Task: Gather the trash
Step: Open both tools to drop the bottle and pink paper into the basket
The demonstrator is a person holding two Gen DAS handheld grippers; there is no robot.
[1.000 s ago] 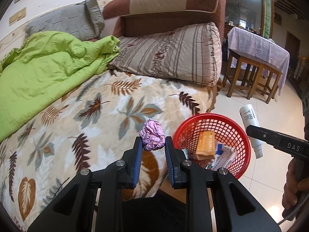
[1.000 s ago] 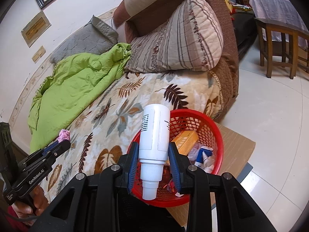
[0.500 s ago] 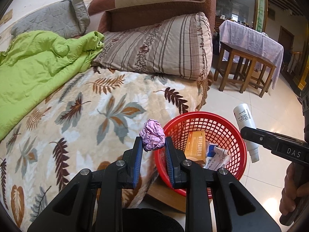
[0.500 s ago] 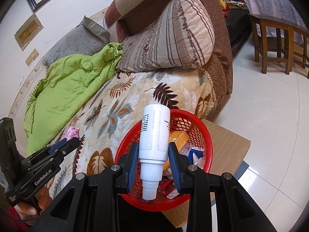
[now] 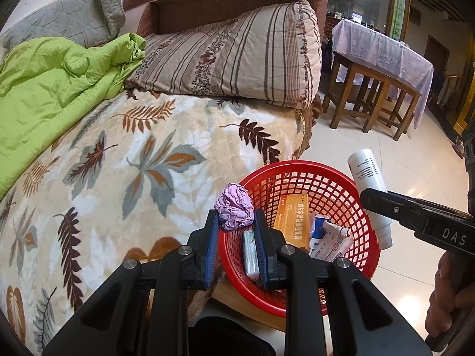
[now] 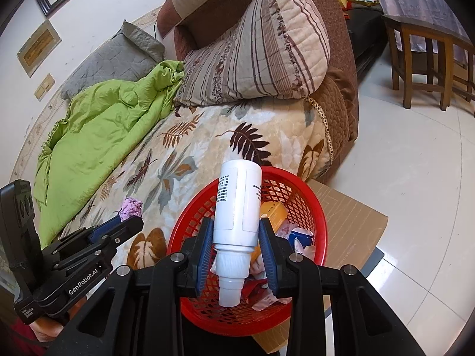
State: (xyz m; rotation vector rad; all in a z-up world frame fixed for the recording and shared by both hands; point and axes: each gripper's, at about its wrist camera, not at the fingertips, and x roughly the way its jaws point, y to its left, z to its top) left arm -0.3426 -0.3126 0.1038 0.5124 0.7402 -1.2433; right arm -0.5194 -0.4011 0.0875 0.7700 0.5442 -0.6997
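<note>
Two tongs hang over the red basket (image 5: 350,204), each clamped on trash. The left tongs (image 5: 236,231) pinch a crumpled purple paper ball (image 5: 234,210) above the basket's left rim, beside the leaf-patterned bed (image 5: 133,163). The right tongs (image 6: 236,252) grip a white bottle (image 6: 237,207), cap pointing near, above the basket's middle. An orange box (image 5: 292,222) and tubes (image 5: 329,240) lie inside. The basket sits on cardboard (image 6: 353,225) on the floor.
</note>
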